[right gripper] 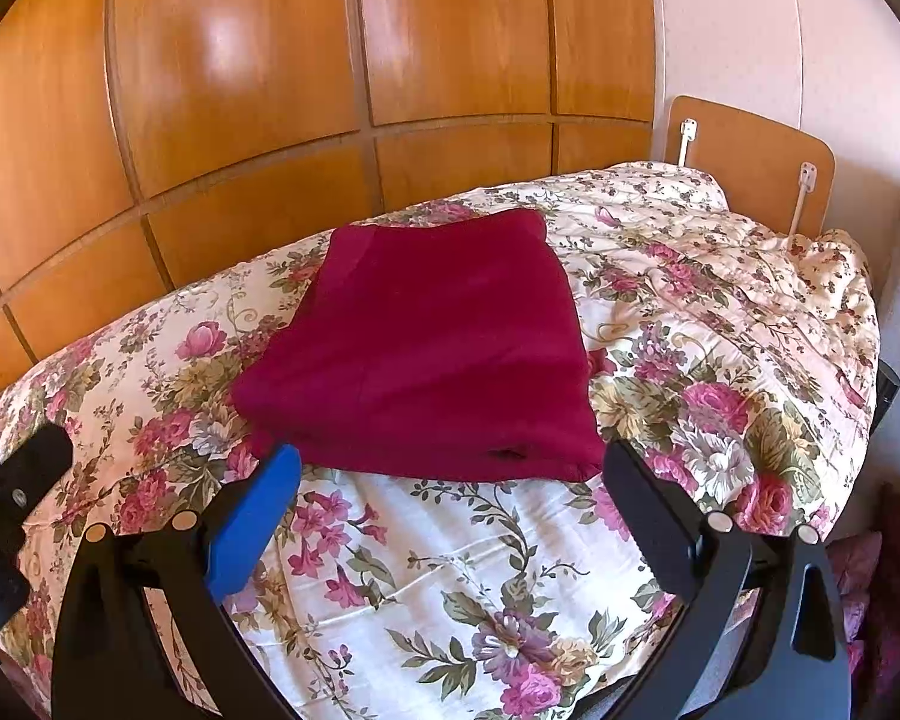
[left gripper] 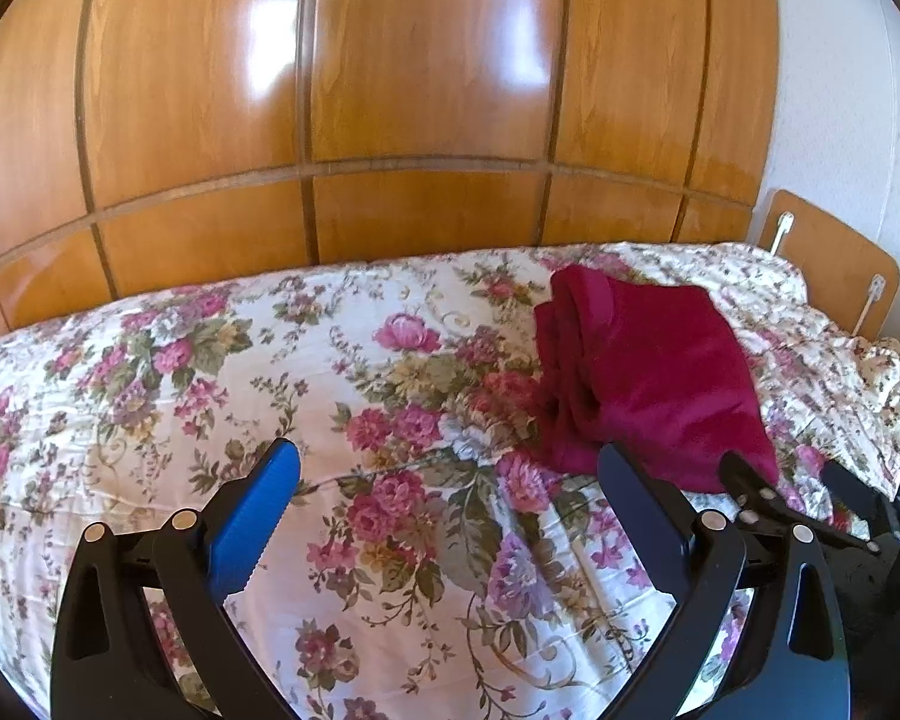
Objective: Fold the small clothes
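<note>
One dark red garment [right gripper: 426, 348] lies on the bed, folded into a rough rectangle with soft, slightly uneven edges. Its left side shows several stacked layers bunched in ridges, and near its front edge there is a small dark slit or opening in the cloth. It rests flat on the flowered bedspread [right gripper: 450, 570], towards the far side of the bed and closer to the headboard [right gripper: 756, 162] end than to the other.

Two grippers are held over the near part of the bed, both pointing across it towards the glossy wooden wardrobe [right gripper: 270, 90]. The right gripper [right gripper: 450, 480] sits just short of the garment's front edge, its fingers spread wide apart with nothing between them; I cannot tell if the fingertips touch the cloth. The left gripper [left gripper: 447, 474] is off to the left of the garment, its fingers also spread wide and empty, hanging above bare bedspread. Each gripper has one blue-padded finger [left gripper: 258, 516] on the left and one dark finger on the right.

From the left gripper's camera the right gripper shows at the right edge, just beside the garment's near corner.
</note>
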Demonstrator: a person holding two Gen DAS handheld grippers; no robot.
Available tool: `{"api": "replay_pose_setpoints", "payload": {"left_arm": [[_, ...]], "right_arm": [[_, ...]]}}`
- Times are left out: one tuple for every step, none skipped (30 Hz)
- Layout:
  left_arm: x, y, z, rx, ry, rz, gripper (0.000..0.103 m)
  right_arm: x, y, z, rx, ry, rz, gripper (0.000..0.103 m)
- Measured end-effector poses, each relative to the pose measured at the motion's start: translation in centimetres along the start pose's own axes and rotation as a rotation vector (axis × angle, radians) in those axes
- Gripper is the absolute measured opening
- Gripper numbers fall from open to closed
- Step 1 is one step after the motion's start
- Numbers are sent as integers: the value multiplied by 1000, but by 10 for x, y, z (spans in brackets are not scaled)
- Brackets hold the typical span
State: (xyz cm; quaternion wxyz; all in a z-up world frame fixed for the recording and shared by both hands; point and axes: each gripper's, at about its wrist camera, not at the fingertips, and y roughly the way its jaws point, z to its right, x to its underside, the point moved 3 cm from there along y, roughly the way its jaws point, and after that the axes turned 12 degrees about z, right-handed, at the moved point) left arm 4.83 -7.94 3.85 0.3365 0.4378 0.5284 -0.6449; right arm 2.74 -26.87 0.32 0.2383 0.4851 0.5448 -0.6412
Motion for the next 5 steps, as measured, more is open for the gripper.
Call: {"api": "replay_pose_setpoints", "payload": {"left_arm": [[2,2,-2,-1,-10,-12,99],[4,4,-3,0,-18,-20,99],[5,5,-5,-3,-26,-28,99],[7,7,-7,-7,-29,-33,99],[9,8,-9,-13,-29,-38,99]], "right_arm": [[-1,1,1,3,-3,-1,101],[-1,2,1,5,-4,-2,101],[-2,4,3,10,-3,-3,101],[-4,5,5,17,1,-4,101],[-5,6,6,19,4,-4,101]]}}
